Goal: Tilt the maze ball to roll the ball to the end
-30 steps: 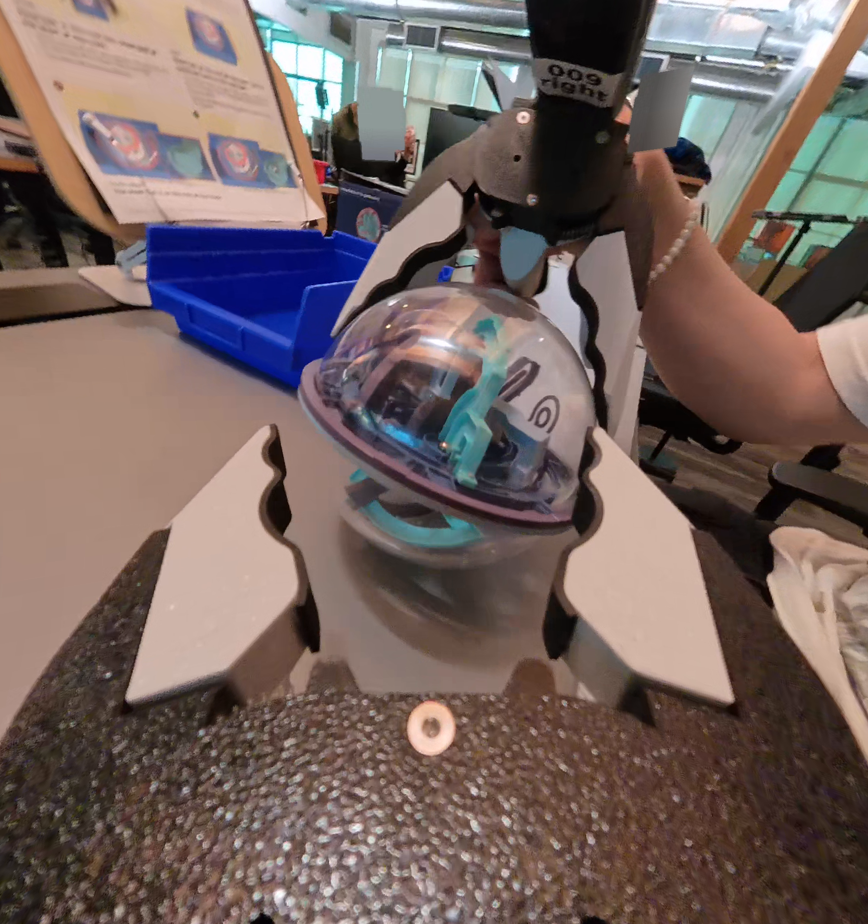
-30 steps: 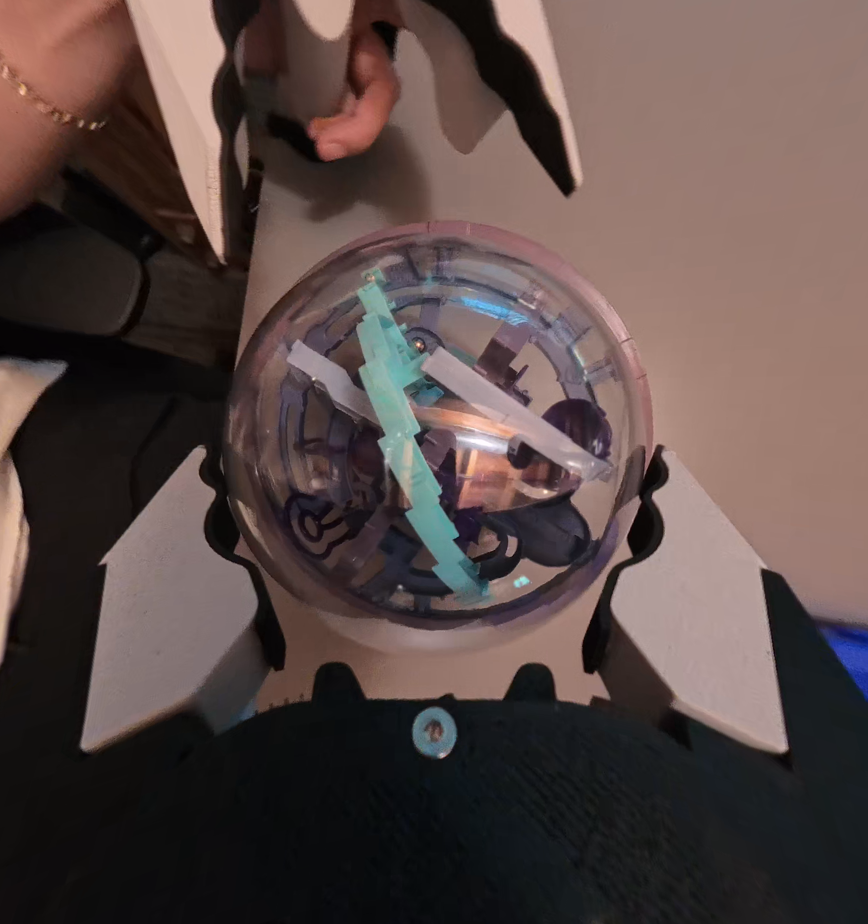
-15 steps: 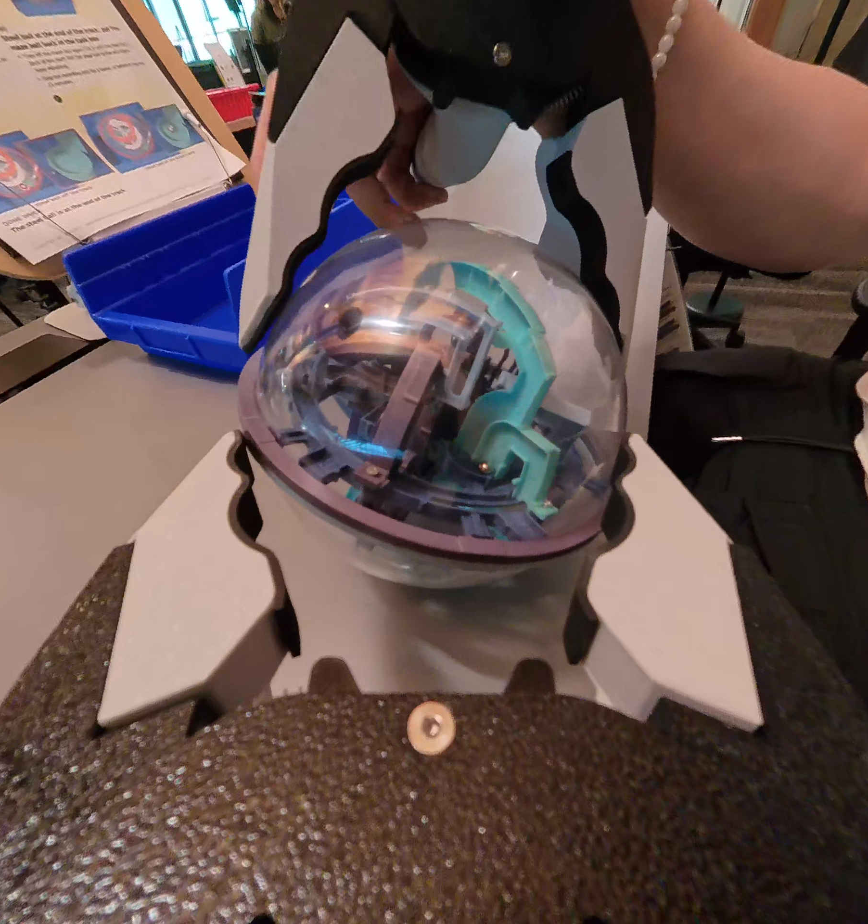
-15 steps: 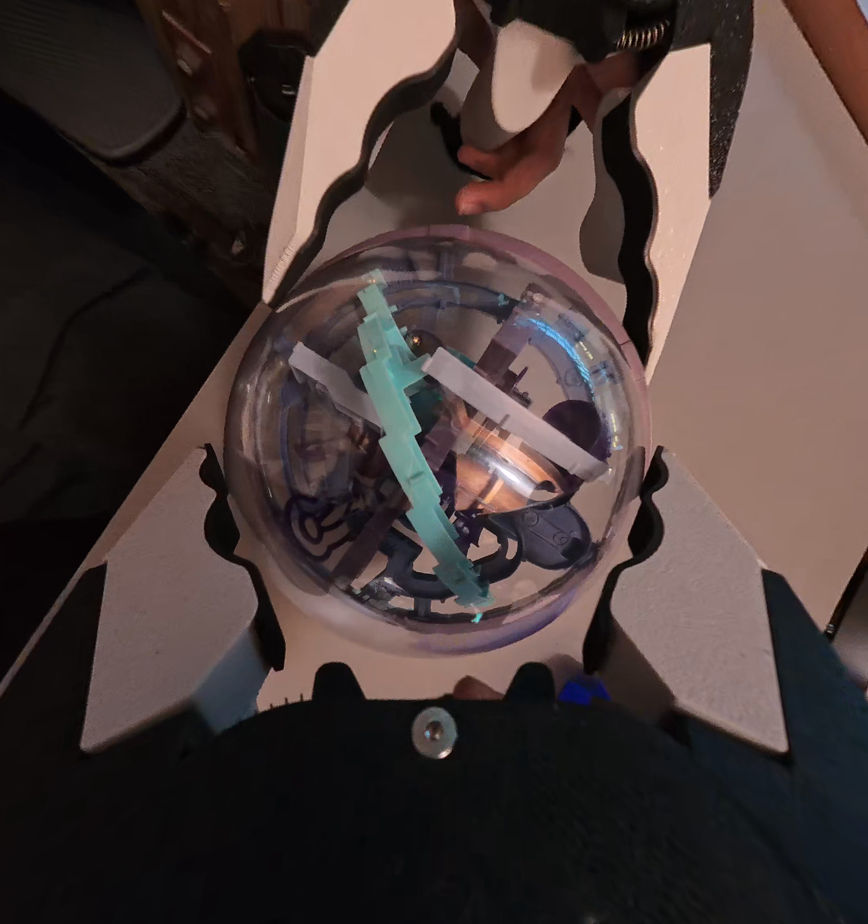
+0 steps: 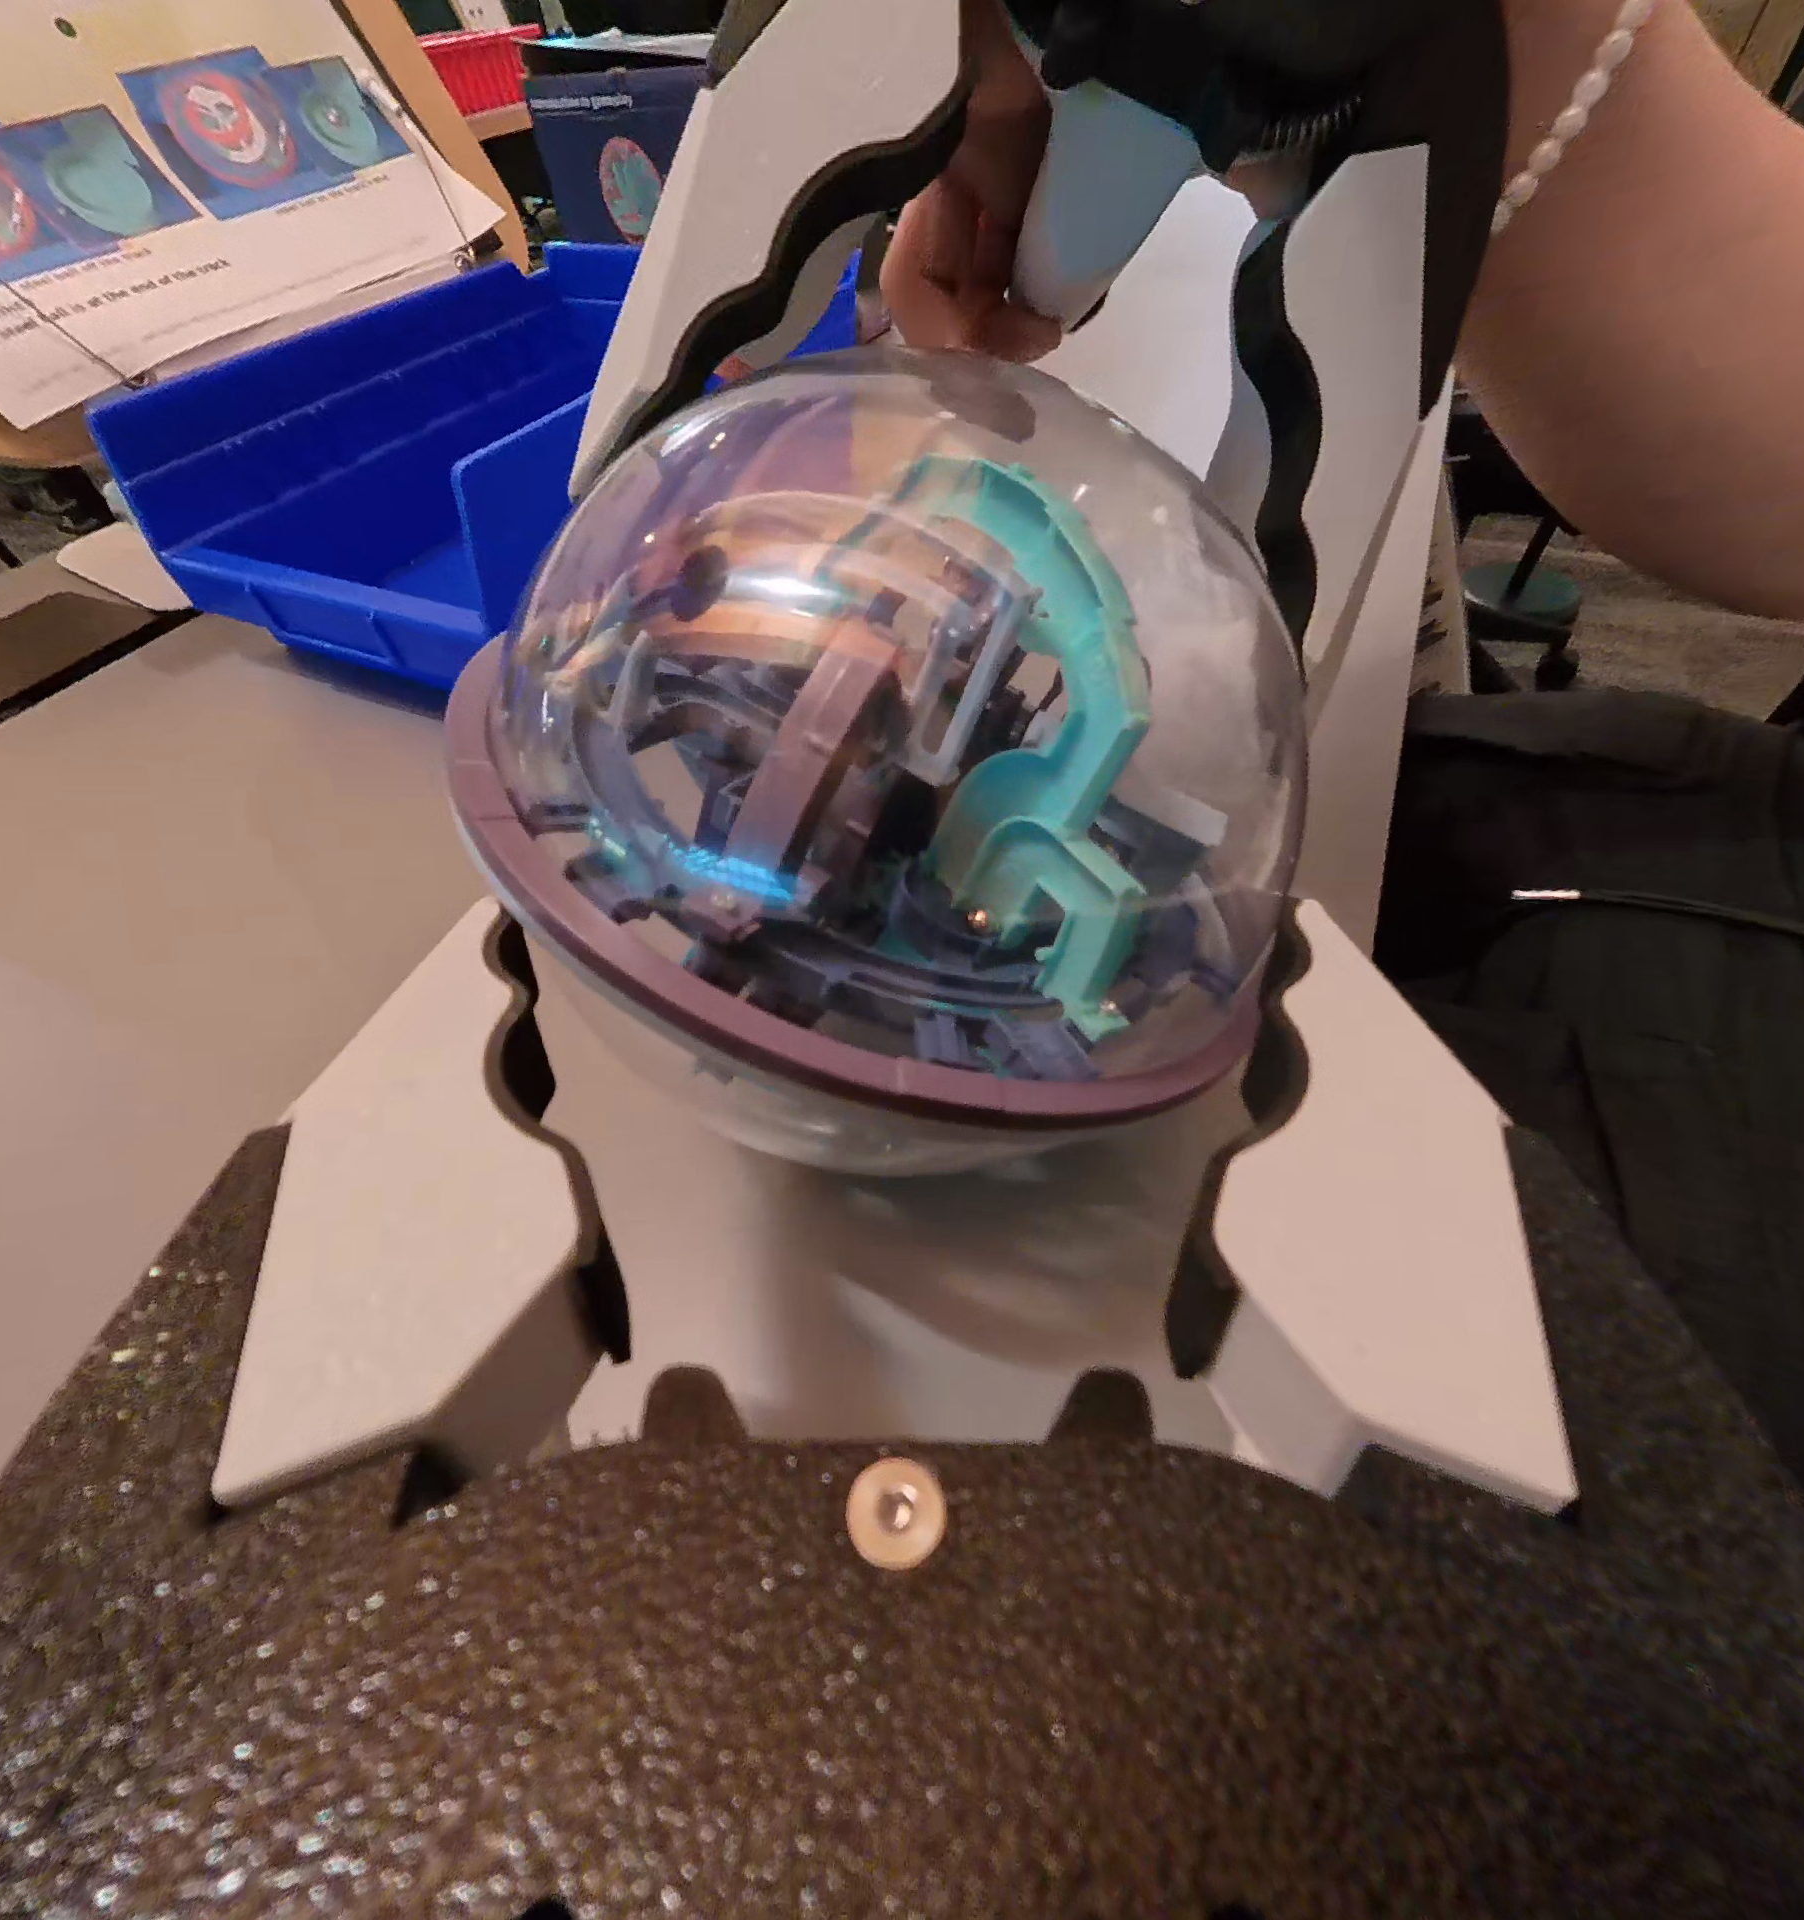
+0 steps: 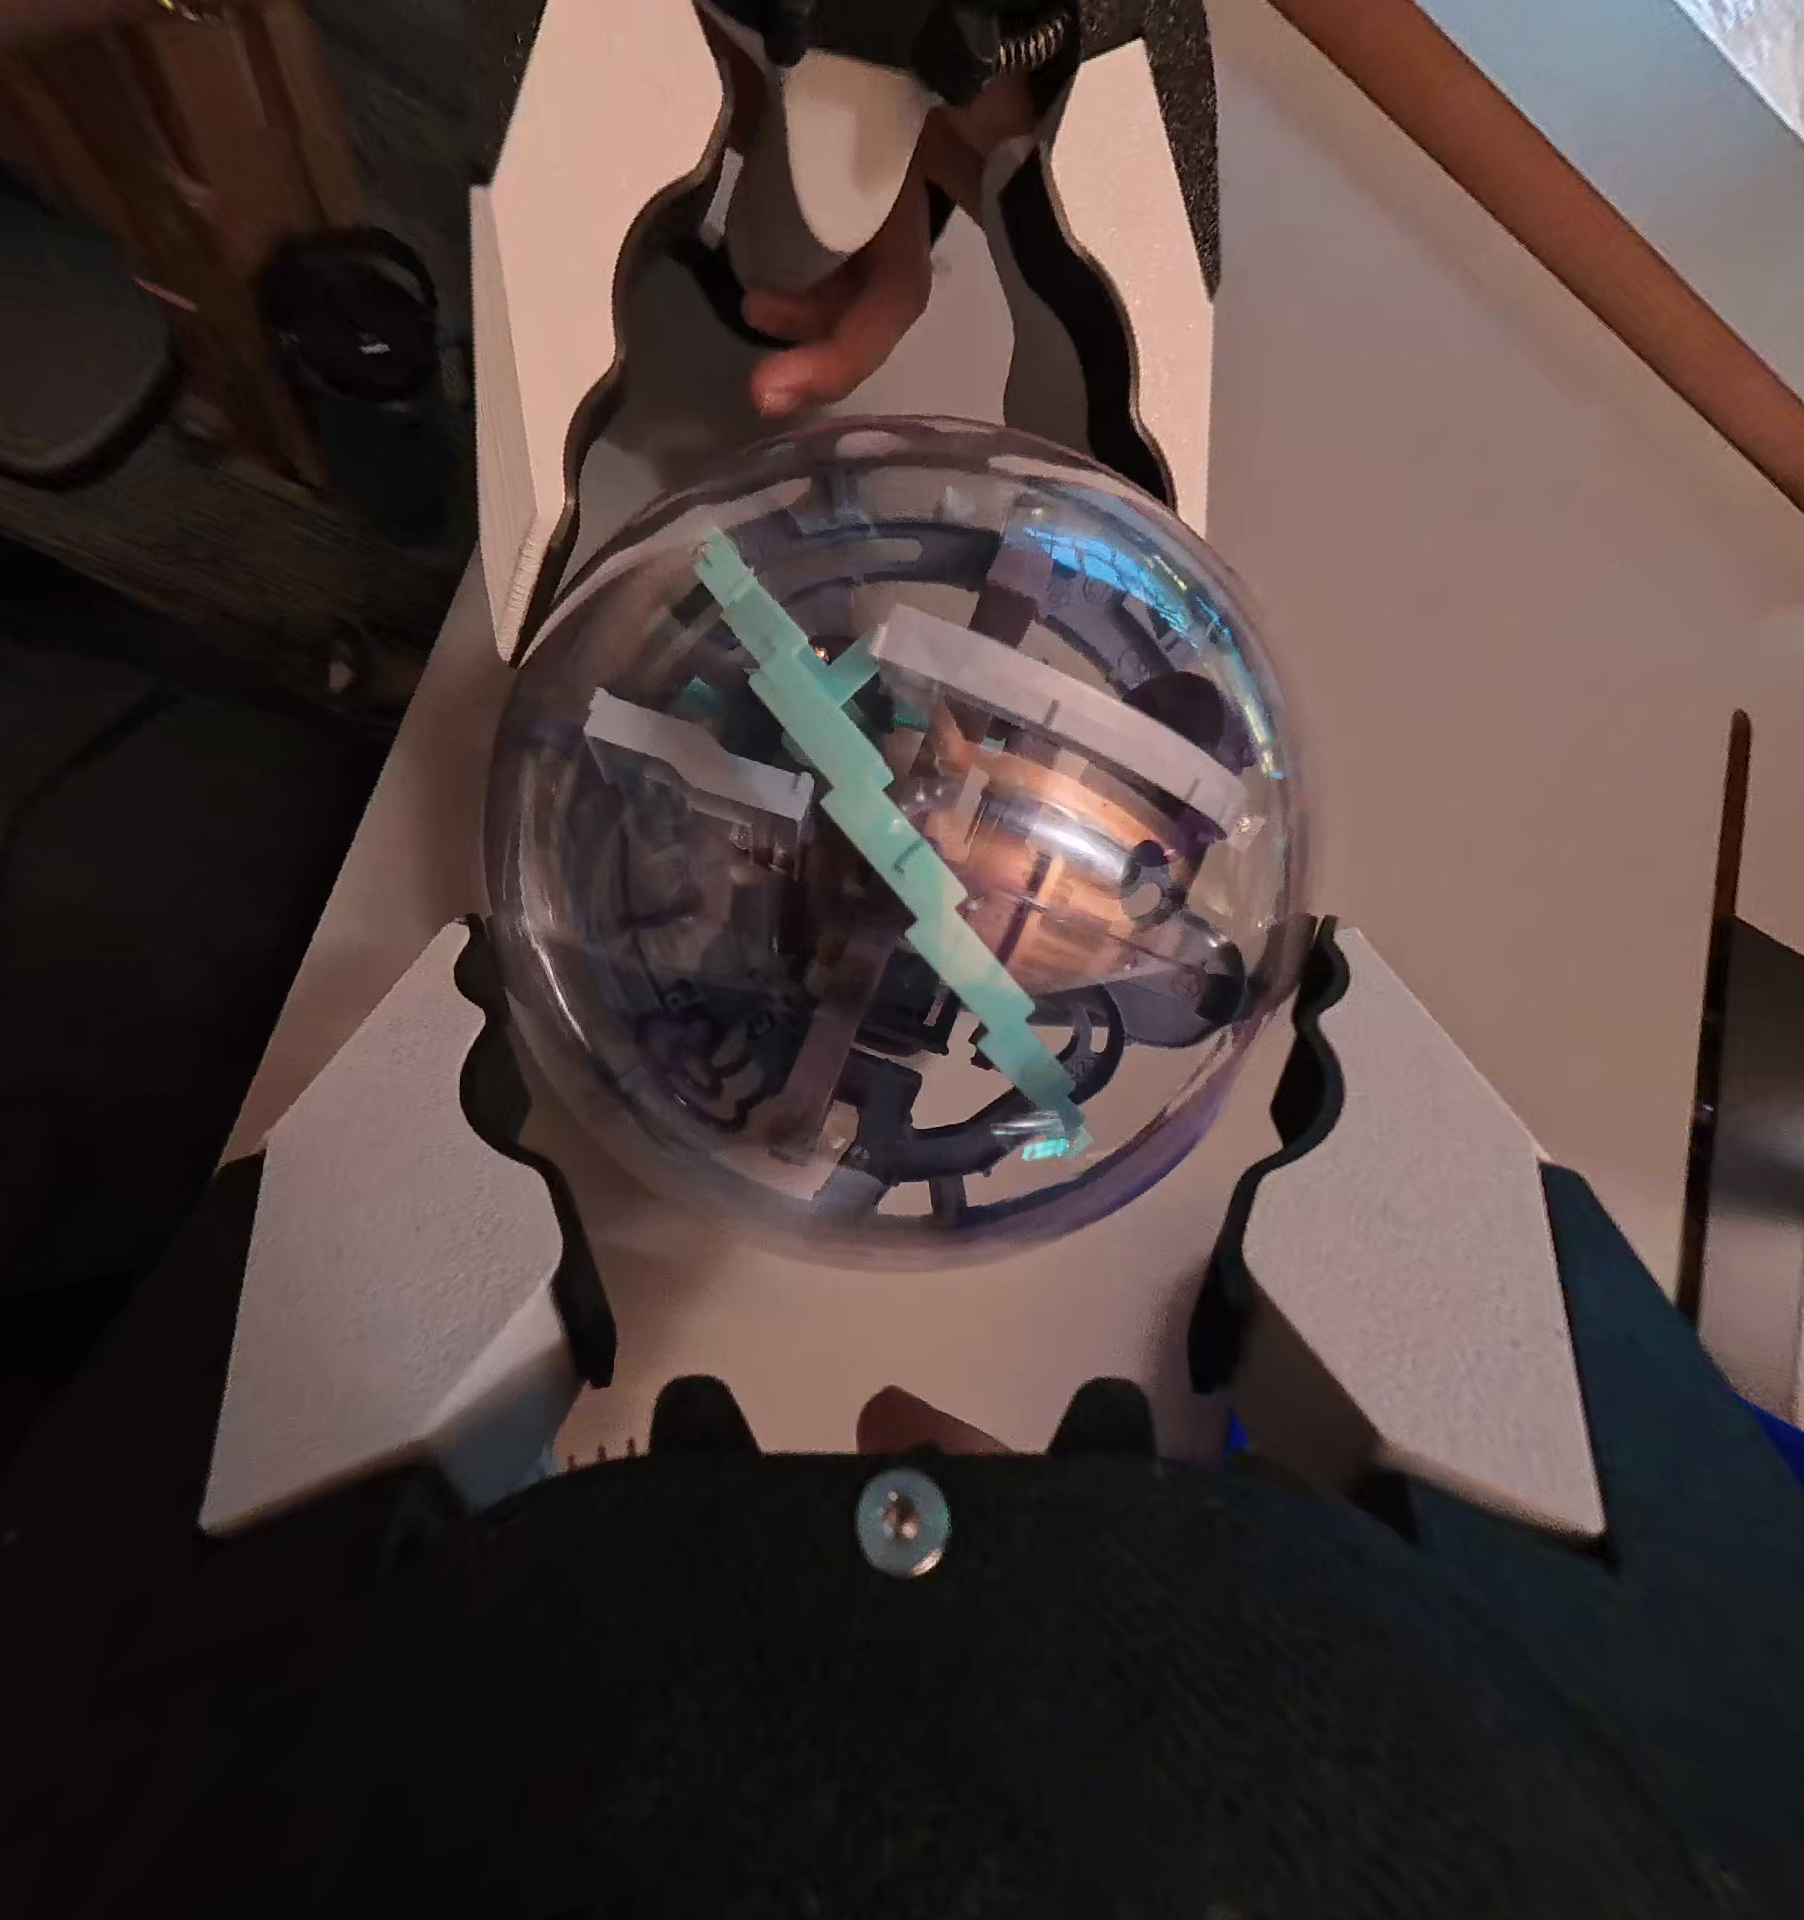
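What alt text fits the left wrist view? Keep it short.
A clear maze ball with teal and purple tracks inside is clamped between the left gripper at its sides and the right gripper coming in from above. It is held over a grey table, with a blue bin behind. A small steel ball sits low by the teal track.

Grey table (image 5: 150,883); blue bin (image 5: 337,499); office chair (image 5: 1521,597)

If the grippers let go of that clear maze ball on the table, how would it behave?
The maze ball is round with a smooth clear shell, so it would probably roll and feel slippery against the fingers. Its mostly hollow inside suggests it is light. The thin plastic tracks look fragile.
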A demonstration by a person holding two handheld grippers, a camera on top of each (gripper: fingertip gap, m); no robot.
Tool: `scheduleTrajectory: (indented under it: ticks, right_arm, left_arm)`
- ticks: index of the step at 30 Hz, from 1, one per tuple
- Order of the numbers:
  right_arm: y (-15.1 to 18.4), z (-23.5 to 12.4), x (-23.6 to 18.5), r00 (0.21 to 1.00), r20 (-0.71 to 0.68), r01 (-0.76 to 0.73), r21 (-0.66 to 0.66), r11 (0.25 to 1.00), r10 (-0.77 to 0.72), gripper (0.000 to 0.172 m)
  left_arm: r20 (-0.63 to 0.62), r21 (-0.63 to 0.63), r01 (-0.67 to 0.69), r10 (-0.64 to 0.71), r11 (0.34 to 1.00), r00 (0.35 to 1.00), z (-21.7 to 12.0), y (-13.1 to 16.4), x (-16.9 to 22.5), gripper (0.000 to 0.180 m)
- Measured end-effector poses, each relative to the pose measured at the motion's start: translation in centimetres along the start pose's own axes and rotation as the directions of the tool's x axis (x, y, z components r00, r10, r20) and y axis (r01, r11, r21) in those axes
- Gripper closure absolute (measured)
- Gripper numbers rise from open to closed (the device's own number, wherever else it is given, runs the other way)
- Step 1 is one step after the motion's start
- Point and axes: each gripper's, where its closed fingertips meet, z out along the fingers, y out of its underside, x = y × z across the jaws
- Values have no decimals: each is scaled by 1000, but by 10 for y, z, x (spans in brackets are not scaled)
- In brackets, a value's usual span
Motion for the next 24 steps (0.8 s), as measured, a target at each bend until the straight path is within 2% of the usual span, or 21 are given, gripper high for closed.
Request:
scheduleTrajectory:
  ticks: [7, 13, 24]
  right_arm:
    - [-5, 1, 6, 982, 154, -126, 119, 985, 107, 26]
    - [-11, -1, 4, 929, 282, -296, 172, 939, 241, 27]
    - [-8, -5, 4, 870, 374, -394, 140, 908, 320, 27]
  left_arm:
    - [-46, 23, 177, -176, 984, 983, 0, 1, -3, 47]
    - [-149, 38, 356, -347, 934, 926, 1, 2, 2, 47]
    - [-194, 5, 439, -429, 899, 882, 6, 4, 7, 47]
